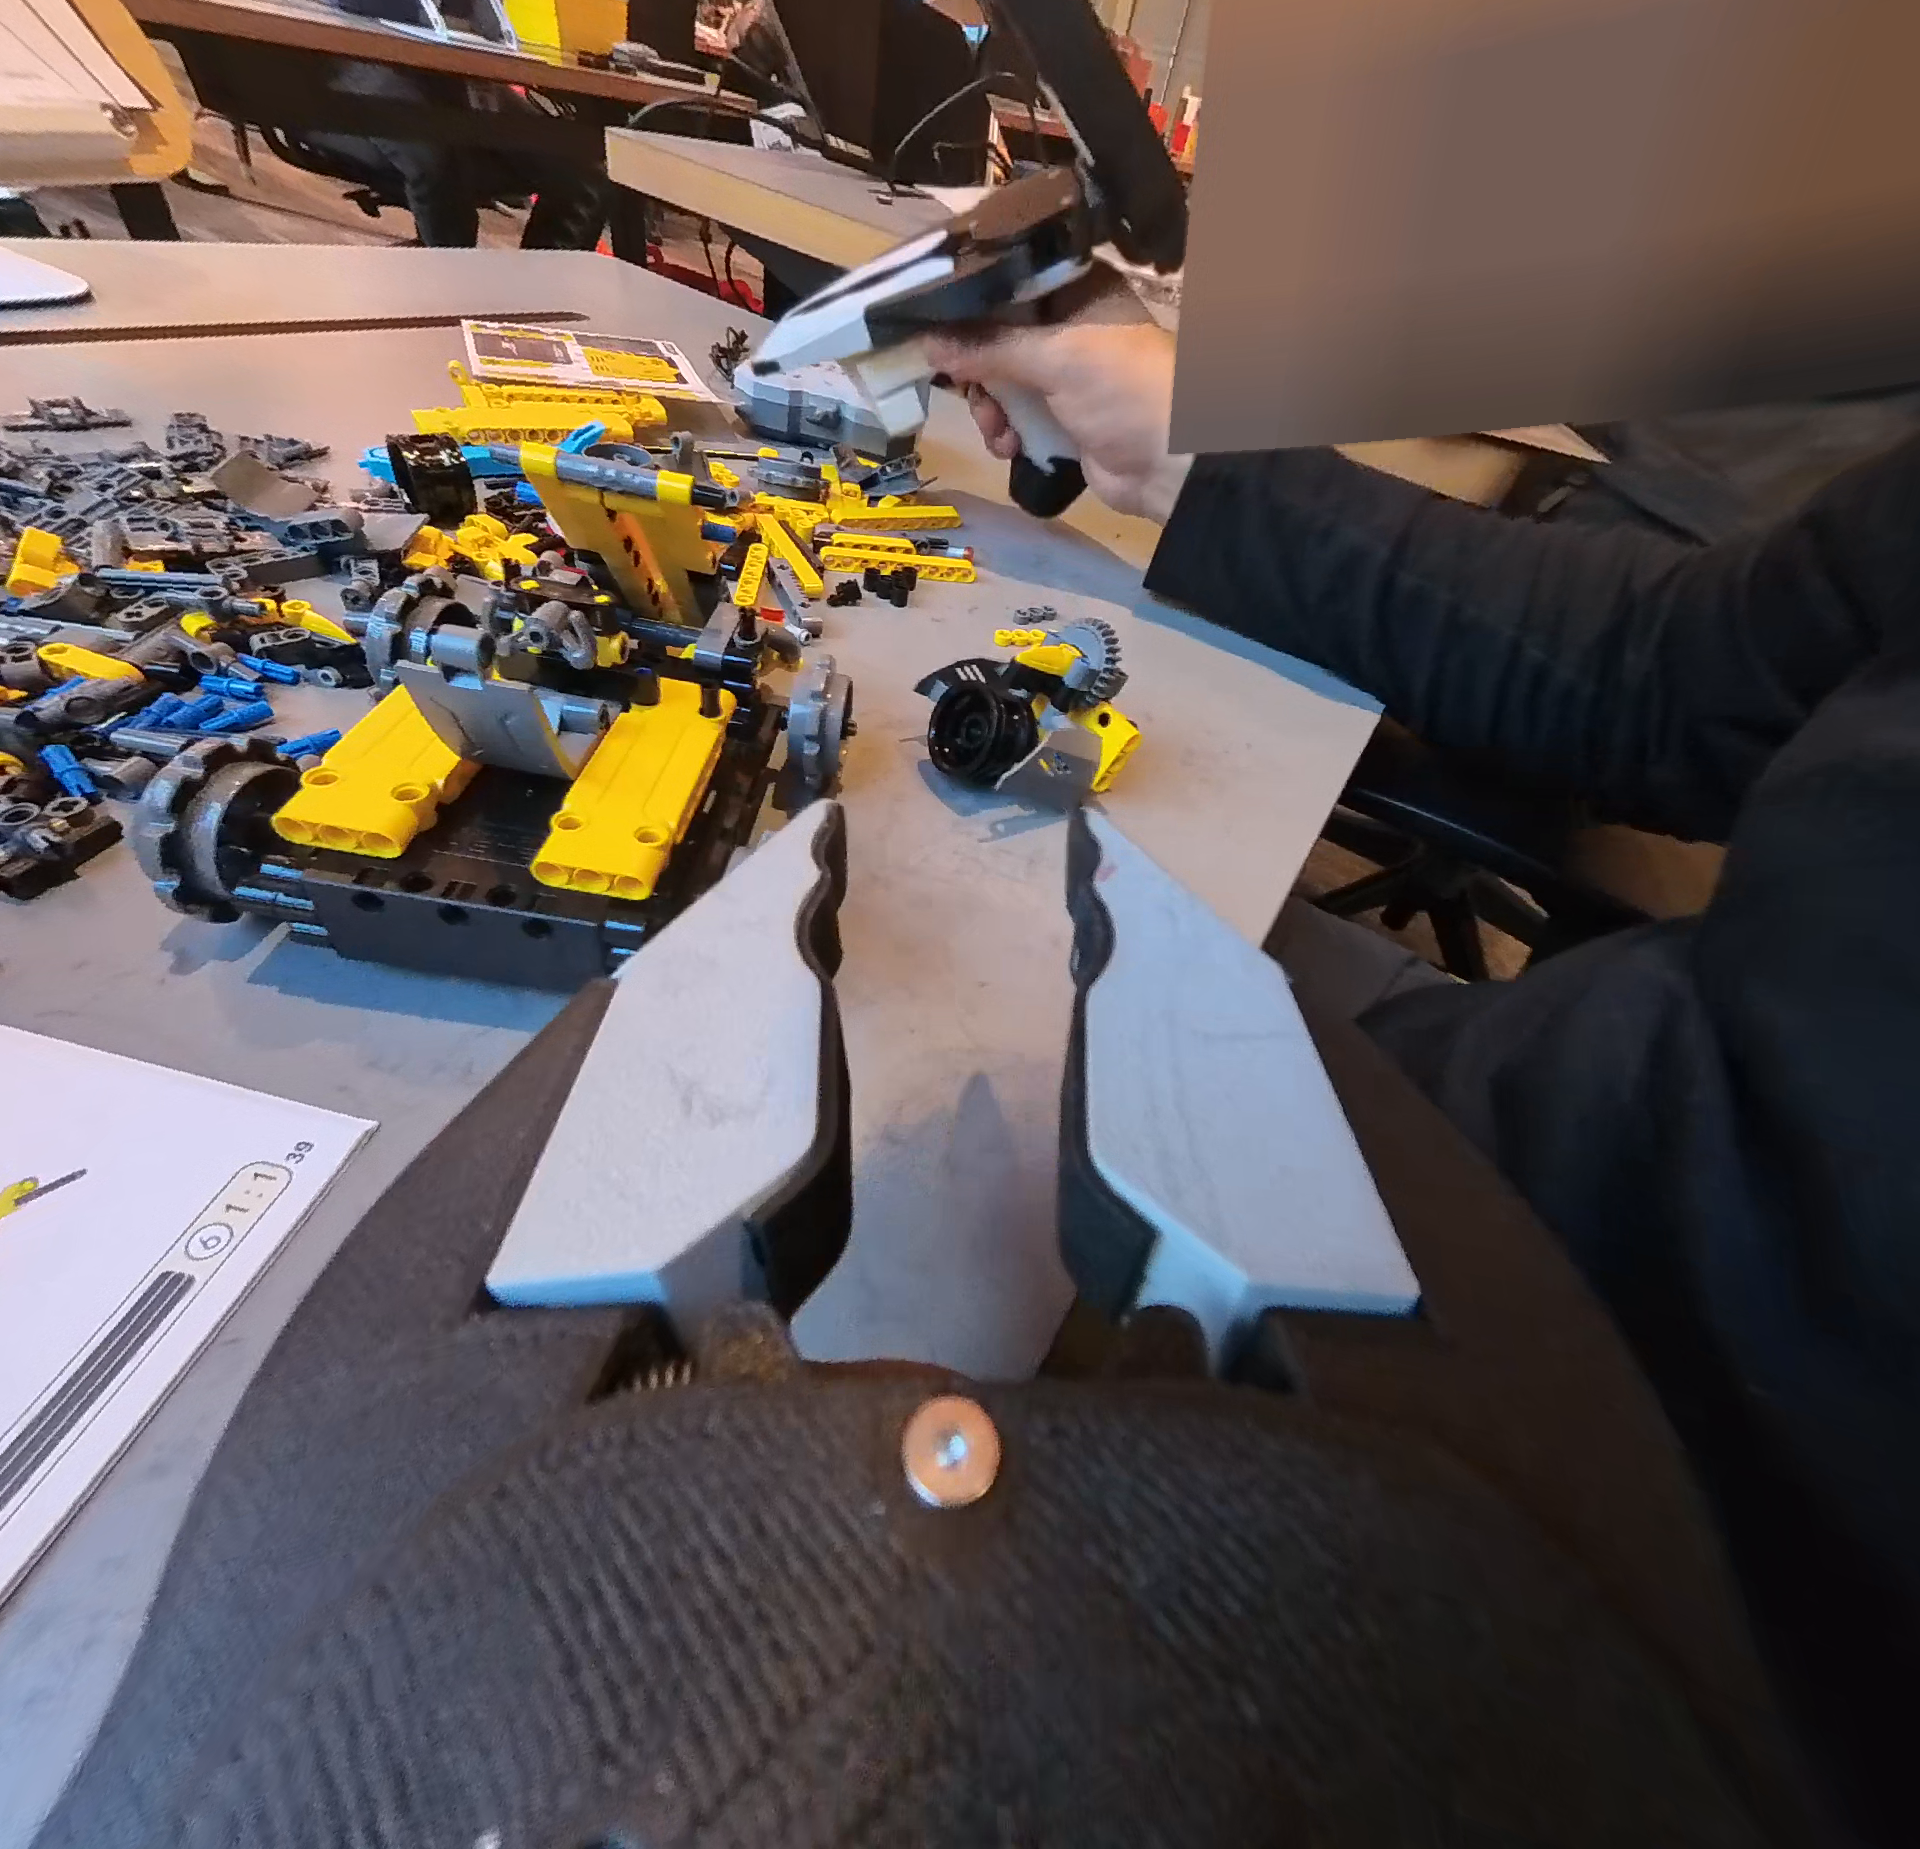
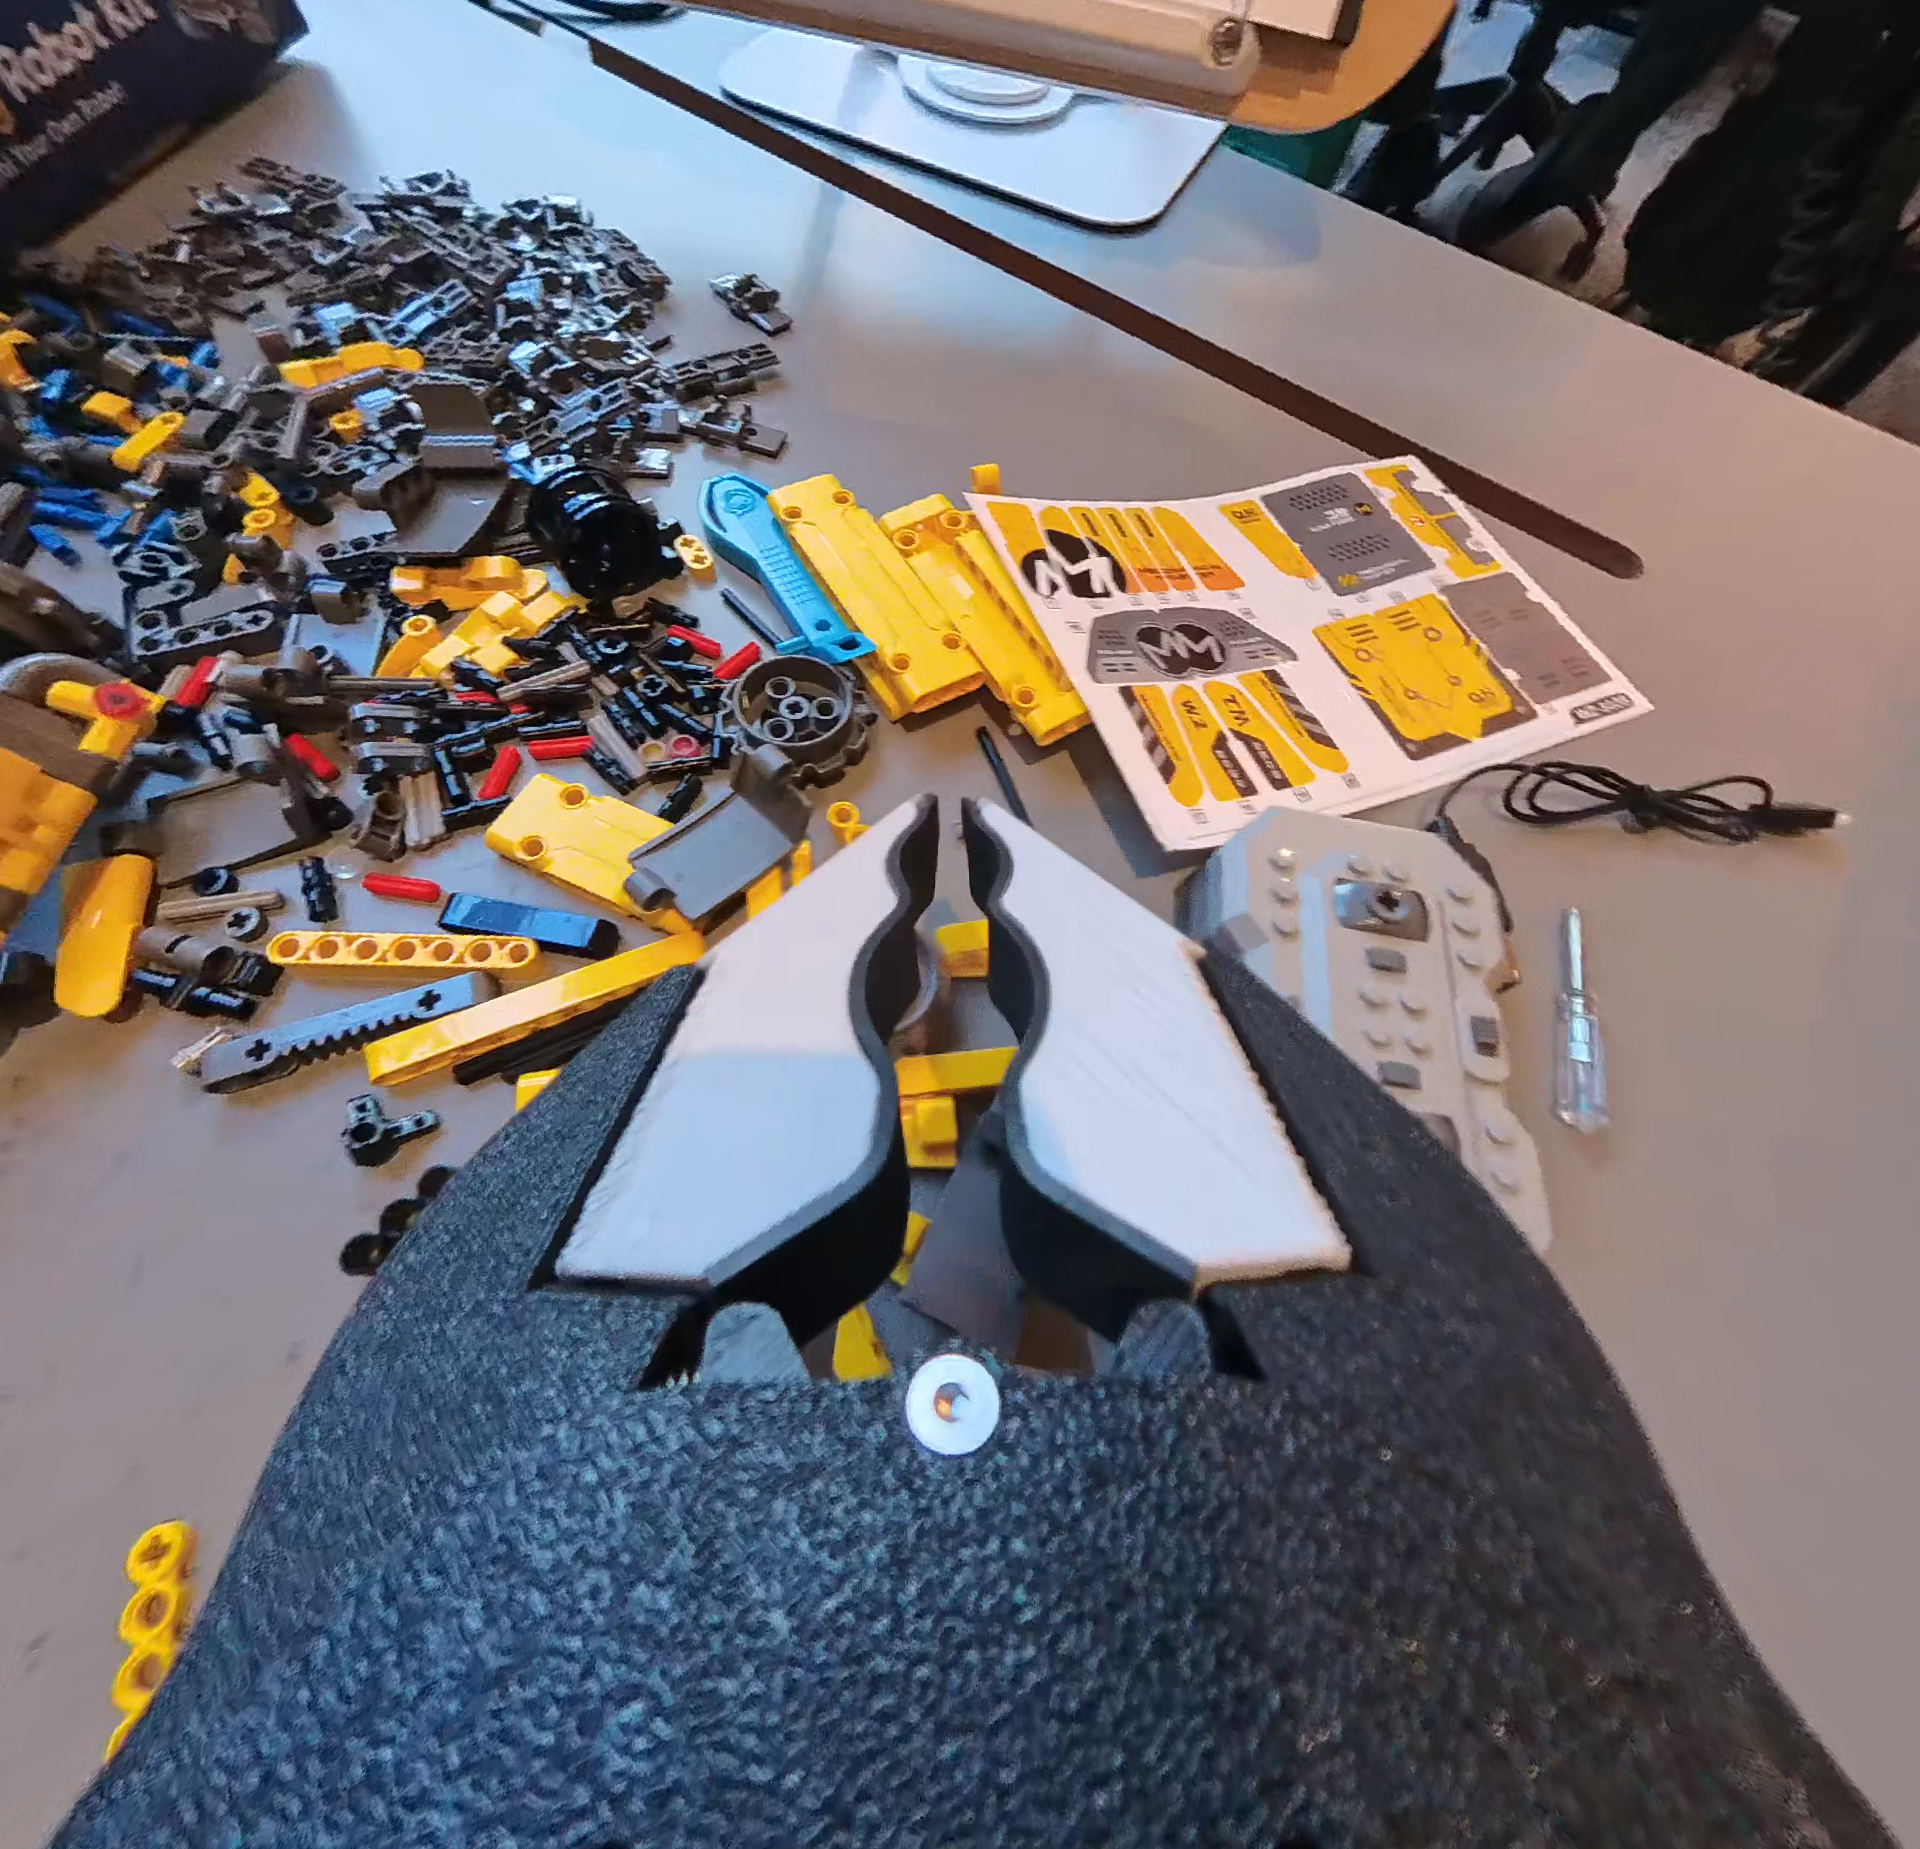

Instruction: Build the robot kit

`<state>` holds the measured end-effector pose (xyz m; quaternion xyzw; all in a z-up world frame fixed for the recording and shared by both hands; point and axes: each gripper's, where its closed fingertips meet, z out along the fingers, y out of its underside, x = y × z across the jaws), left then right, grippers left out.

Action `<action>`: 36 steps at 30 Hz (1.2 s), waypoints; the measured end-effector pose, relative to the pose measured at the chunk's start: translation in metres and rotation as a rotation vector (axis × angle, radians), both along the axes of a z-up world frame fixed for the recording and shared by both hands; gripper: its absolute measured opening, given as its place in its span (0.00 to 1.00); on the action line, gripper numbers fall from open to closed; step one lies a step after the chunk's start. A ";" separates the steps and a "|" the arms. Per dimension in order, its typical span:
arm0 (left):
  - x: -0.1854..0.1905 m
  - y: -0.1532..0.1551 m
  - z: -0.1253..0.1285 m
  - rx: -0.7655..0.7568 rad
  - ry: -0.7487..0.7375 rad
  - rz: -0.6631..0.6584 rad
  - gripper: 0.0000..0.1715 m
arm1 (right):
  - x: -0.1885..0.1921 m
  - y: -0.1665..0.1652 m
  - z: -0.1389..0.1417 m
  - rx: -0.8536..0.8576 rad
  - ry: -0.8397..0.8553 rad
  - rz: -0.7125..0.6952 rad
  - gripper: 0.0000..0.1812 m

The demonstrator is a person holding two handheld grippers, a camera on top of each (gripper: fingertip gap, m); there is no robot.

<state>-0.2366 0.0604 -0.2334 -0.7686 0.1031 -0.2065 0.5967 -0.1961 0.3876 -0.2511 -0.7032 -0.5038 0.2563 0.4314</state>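
Although its jaws stand spread and empty over the grey bench, the left gripper sits just beside a half-built yellow and black tracked vehicle and near a small wheel sub-assembly. The vehicle looks light, rigid plastic, likely to shed pieces if squeezed on its upper parts; its dark base seems the firmest hold. The right gripper hovers over loose yellow beams, its jaws nearly pressed together and seemingly empty, next to a grey control box.
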 end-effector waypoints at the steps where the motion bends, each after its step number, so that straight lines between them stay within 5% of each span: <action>1: -0.001 0.001 0.000 -0.001 -0.002 0.007 0.23 | -0.002 -0.005 -0.002 -0.010 0.000 0.023 0.02; 9: -0.006 0.011 -0.006 -0.099 -0.005 0.042 0.25 | -0.001 -0.021 -0.016 0.008 -0.056 0.088 0.02; 16: -0.052 0.042 0.051 0.008 0.182 0.176 0.24 | -0.002 -0.026 -0.016 0.032 -0.064 0.100 0.02; 23: -0.118 0.106 0.073 -0.055 0.324 0.268 0.25 | -0.008 -0.037 -0.018 0.041 -0.060 0.127 0.02; 30: -0.144 0.174 0.012 -0.214 0.470 0.200 0.24 | -0.011 -0.040 -0.016 0.065 -0.039 0.148 0.02; 36: -0.150 0.190 -0.039 -0.447 0.367 0.048 0.17 | -0.016 -0.045 0.001 0.070 0.035 0.169 0.03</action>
